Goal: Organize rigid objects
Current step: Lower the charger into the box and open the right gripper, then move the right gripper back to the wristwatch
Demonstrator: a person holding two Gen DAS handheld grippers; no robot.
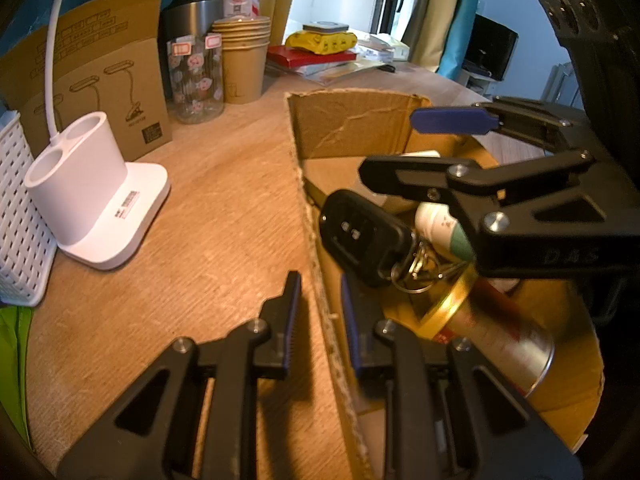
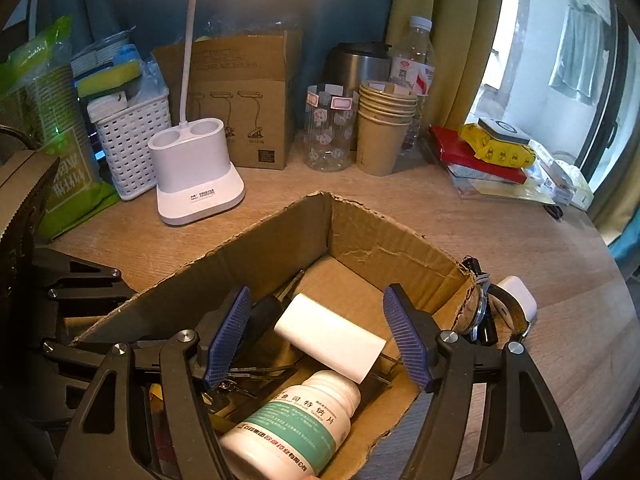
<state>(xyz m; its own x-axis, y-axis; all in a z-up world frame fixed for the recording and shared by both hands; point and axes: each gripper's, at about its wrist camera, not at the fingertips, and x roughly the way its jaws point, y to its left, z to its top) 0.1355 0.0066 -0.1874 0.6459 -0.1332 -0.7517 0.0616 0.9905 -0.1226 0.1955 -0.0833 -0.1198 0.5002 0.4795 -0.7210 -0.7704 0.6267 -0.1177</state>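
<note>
An open cardboard box [image 2: 280, 236] sits on the wooden table. Inside lie a white pill bottle [image 2: 296, 424] with a green label, a white cylinder [image 2: 332, 336], a gold-rimmed can [image 1: 492, 340] and a black car key fob [image 1: 360, 236] on a key ring, leaning by the left wall. My left gripper [image 1: 320, 280] straddles the box's left wall [image 1: 316, 240], jaws nearly together and shut on it. My right gripper [image 2: 316, 292] hovers open over the box with nothing held; the left wrist view shows this right gripper [image 1: 390, 144] above the fob.
A white lamp base [image 2: 196, 176], a white basket [image 2: 132, 140], a lamp carton [image 2: 244, 100], a glass jar [image 2: 330, 132] and stacked paper cups [image 2: 382, 128] line the back. Books [image 2: 480, 156] lie at the back right. A white charger with cables [image 2: 514, 300] sits beside the box's right wall.
</note>
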